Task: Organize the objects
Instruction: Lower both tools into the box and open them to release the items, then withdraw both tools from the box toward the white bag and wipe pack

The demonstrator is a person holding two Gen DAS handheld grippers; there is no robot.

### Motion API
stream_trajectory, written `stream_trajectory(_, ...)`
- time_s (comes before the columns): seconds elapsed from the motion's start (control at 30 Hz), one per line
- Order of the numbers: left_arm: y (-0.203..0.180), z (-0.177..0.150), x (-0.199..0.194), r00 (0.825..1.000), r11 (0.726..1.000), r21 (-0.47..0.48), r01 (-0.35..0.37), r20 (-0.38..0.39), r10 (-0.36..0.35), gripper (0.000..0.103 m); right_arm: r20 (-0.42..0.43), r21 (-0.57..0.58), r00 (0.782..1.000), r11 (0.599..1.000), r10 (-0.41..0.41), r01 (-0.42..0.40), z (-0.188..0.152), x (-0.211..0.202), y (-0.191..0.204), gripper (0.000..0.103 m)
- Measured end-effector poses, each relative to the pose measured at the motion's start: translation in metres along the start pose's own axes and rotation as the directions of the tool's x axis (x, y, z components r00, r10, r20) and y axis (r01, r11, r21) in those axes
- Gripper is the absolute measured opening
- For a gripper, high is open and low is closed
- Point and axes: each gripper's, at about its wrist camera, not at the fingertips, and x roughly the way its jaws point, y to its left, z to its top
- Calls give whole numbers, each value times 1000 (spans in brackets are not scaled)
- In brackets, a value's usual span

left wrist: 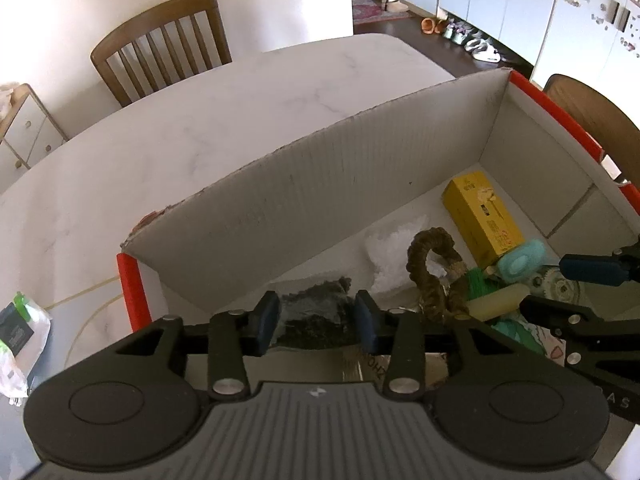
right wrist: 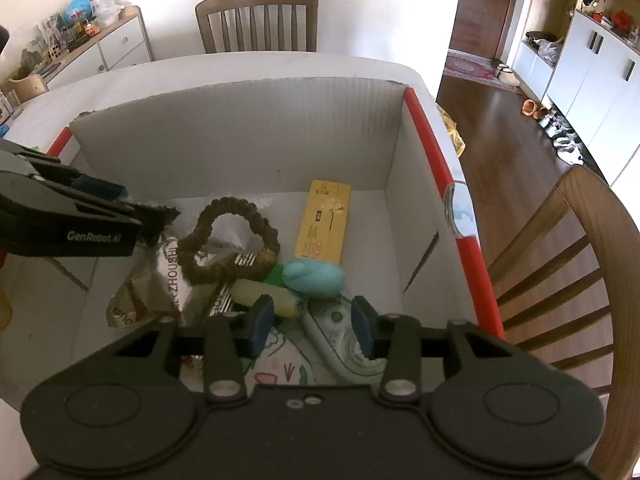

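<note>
A cardboard box (left wrist: 360,152) (right wrist: 240,128) with white inner walls and red edges stands on the table. In it lie a yellow carton (left wrist: 482,216) (right wrist: 324,220), a brown braided ring (left wrist: 434,268) (right wrist: 224,240), a teal oval case (left wrist: 522,260) (right wrist: 314,278), a pale yellow tube (left wrist: 500,298) (right wrist: 264,296) and a snack packet (right wrist: 160,288). My left gripper (left wrist: 317,320) (right wrist: 128,200) reaches into the box's left side, shut on a dark fuzzy piece (left wrist: 316,312) (right wrist: 164,216). My right gripper (right wrist: 313,324) (left wrist: 548,286) hangs open over a pale green device (right wrist: 336,332) without touching it.
The box sits on a white marble table (left wrist: 200,120). Wooden chairs stand at the far side (right wrist: 256,20) and at the right (right wrist: 560,280). A plastic bag (left wrist: 20,332) lies left of the box. White crumpled plastic (left wrist: 394,256) lies inside.
</note>
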Motion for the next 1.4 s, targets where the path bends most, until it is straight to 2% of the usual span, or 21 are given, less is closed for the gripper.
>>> stream_trajectory(0.1,-2,-2,-5,1000,1000,9,3,14,-3,47,5,4,1000,1000,-2,2,-1,-3,-1,42)
stream_trajectory(0.23,-4,-4,-15,999,1000,13,28,39,-28,64,14,17,1000,1000,2,-2,-3,-10,-4,44)
stream_trajectory(0.53,-5,-10,-38,995,998,0,55,87,-55,65,53,28,999,1000,9,-10,-6,-31,-4,49)
stream_trajectory(0.8,1,-19,-69,986,998,3,70,155,-69,65,115,9,993,999,33,-34,-6,-58,6,59)
stream_trajectory(0.97,9,-29,-91,976,996,6,84,199,-83,65,146,8,988,999,41,-43,-5,-72,15,62)
stream_trajectory(1.03,13,-32,-100,972,996,8,89,219,-89,70,158,12,987,999,40,-43,-5,-77,19,63)
stream_trajectory(1.1,19,-36,-108,966,995,8,101,239,-100,70,171,17,985,999,39,-42,-4,-84,25,64)
stream_trajectory(1.17,26,-40,-116,961,994,6,110,255,-107,70,187,28,982,998,41,-47,-4,-92,29,70)
stream_trajectory(1.27,37,-46,-126,954,992,1,126,273,-121,70,210,39,976,998,49,-58,-4,-103,38,74)
stream_trajectory(1.4,54,-55,-138,946,991,5,133,297,-128,76,233,45,970,996,63,-76,-3,-115,57,78)
